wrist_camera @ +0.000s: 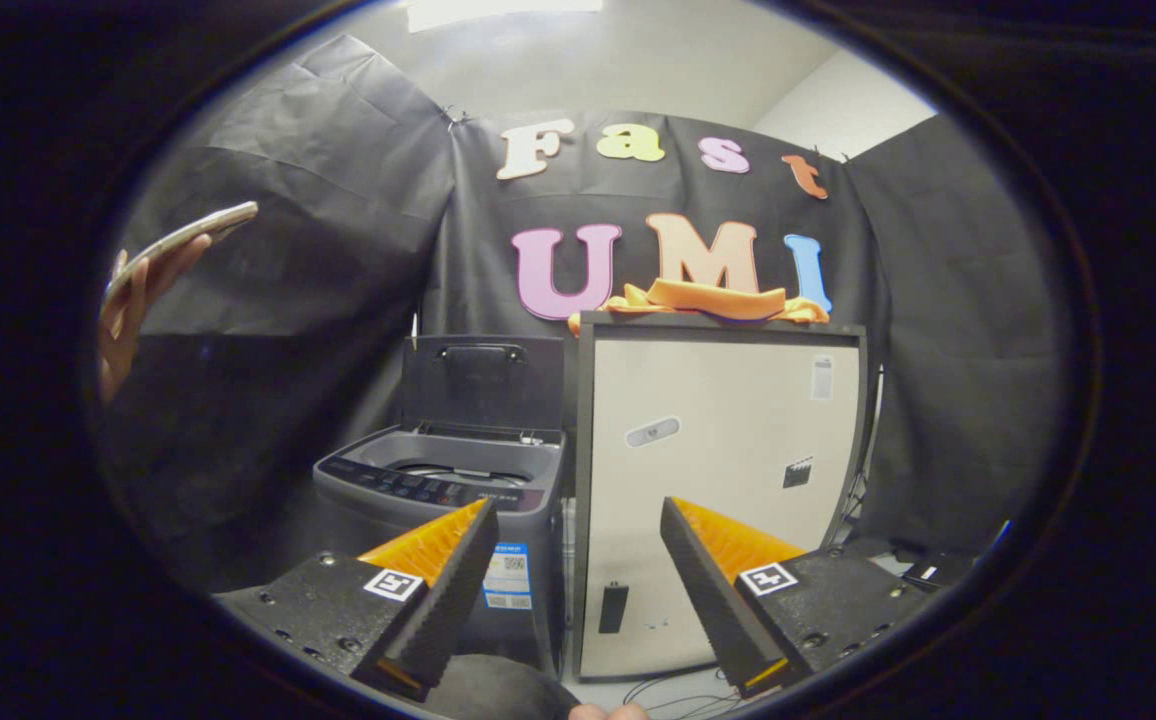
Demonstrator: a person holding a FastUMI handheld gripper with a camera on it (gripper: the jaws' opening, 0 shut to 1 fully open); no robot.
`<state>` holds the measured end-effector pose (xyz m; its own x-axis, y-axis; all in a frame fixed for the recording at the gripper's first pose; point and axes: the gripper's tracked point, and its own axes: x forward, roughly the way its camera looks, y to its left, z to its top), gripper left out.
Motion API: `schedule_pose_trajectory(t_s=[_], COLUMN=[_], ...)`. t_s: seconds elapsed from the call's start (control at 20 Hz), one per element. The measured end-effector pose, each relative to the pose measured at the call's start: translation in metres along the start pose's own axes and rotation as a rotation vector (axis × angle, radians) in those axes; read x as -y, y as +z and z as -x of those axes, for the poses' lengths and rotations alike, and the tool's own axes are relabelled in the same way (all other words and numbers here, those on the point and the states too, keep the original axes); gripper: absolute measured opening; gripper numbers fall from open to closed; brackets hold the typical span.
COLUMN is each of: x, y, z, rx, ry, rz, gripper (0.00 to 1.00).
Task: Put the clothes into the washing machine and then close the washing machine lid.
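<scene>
The claw [578,560] sits nearest the camera, its two fingers spread wide apart with nothing between them, so it is released and empty. Beyond and above the fingers, well apart from them, the clothes [713,299] lie as an orange heap on the flat top of a pale cabinet [728,480]. The heap is draped flat, with its long axis running side to side along the cabinet's top edge; one fold hangs slightly over the front rim.

Just beside the cabinet, beyond the left finger, stands the washing machine [453,480]. Its lid [483,382] is raised upright against the black cloth behind it, and the tub opening faces up, so the machine looks ready to be loaded.

Judging by this, the task is at its very start: the reach for the garment has not yet begun. The next move calls for lifting the claw up to the cabinet top, bringing the fingers across the heap's short width, and pinching a fold.

Farther out, a hand [128,310] holds a phone [183,240] up near the cloth wall.
</scene>
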<state>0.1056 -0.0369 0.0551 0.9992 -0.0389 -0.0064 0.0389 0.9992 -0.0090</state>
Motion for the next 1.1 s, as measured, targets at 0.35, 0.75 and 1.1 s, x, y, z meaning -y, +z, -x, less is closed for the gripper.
schedule_pose_trajectory(t_s=[0.35,0.75,1.1], x=[0.009,0.014,0.024], y=[0.028,0.031,0.070], z=[-0.032,-0.070,-0.085], rx=[0.001,0.000,0.053], ry=[-0.023,-0.029,-0.044], rz=[0.011,0.011,0.048], gripper=[0.99,0.99,0.99])
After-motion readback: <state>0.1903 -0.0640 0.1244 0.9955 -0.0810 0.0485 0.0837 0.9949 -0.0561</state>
